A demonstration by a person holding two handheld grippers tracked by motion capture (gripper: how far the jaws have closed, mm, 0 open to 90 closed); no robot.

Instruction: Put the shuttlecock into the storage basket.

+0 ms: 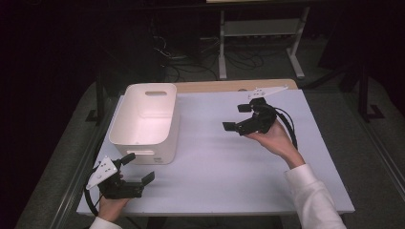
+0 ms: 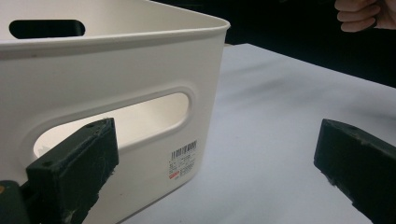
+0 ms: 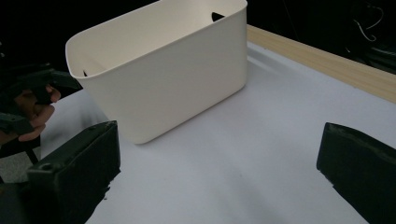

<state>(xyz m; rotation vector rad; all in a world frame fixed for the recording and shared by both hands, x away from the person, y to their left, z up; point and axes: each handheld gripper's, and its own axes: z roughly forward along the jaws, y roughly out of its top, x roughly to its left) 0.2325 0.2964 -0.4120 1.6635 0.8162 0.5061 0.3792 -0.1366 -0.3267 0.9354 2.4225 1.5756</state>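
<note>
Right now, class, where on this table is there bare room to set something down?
The widest bare patch lies between the white bin and the right gripper, running to the table near edge. It is crowded only at the near left corner, where the left gripper sits close to the bin.

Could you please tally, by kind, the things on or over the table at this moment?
White plastic bins: 1, the white bin with handle slots, upright on the table.
Hand-held tongs: 2, the left tongs and the right tongs, both open and holding nothing.
Total: 3
</note>
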